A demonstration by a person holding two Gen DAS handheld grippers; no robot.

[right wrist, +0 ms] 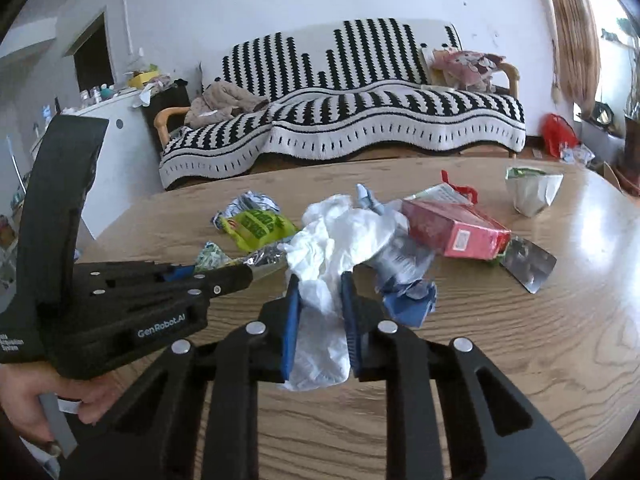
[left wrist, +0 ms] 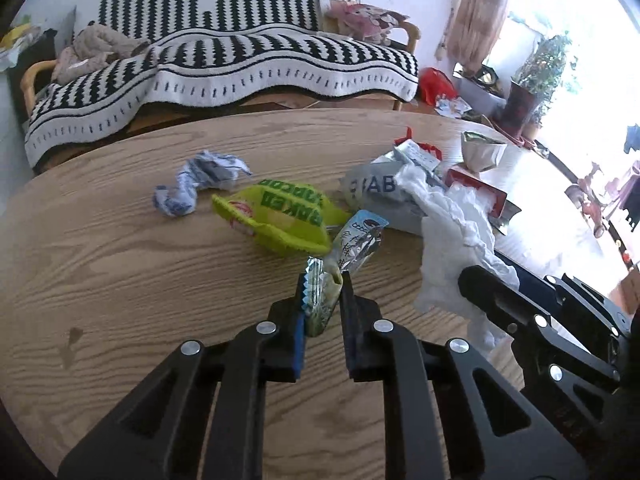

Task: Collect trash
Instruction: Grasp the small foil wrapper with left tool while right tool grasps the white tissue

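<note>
While both grippers grip: trash lies scattered on the counter.
Counter (left wrist: 120, 248): rounded wood-grain top, pale brown, smooth.
Left gripper (left wrist: 325, 285): black frame, blue ridged pads, clenched on a wrapper; it points steeply down at the counter.
Wrapper (left wrist: 320, 300): small crinkled foil-and-green packet, serrated edge, pinched upright between the pads.
Right gripper (right wrist: 319, 286): black with blue pads, clenched on a tissue, pointing down and forward.
Tissue (right wrist: 332, 240): white, soft, crumpled; one end hangs between the pads, the rest drapes over other trash.
Left-gripper lettering: "GenRobot.AI" in white on its side, read in the right wrist view.
Hand (right wrist: 36, 404): wrapped round the left gripper's handle, lower left of the right wrist view.
Green bag (left wrist: 276, 216): lime plastic, jagged edge, green block letters too warped to read.
Grey pouch (left wrist: 372, 190): letters "AB" visible.
Red box (right wrist: 456, 228): cardboard, lying on its side, label too small to read.
Blue paper (left wrist: 200, 184): crumpled blue-and-white printed wad, apart from the heap.
Foil cup (right wrist: 532, 192): silver, creased, near the far edge.
</note>
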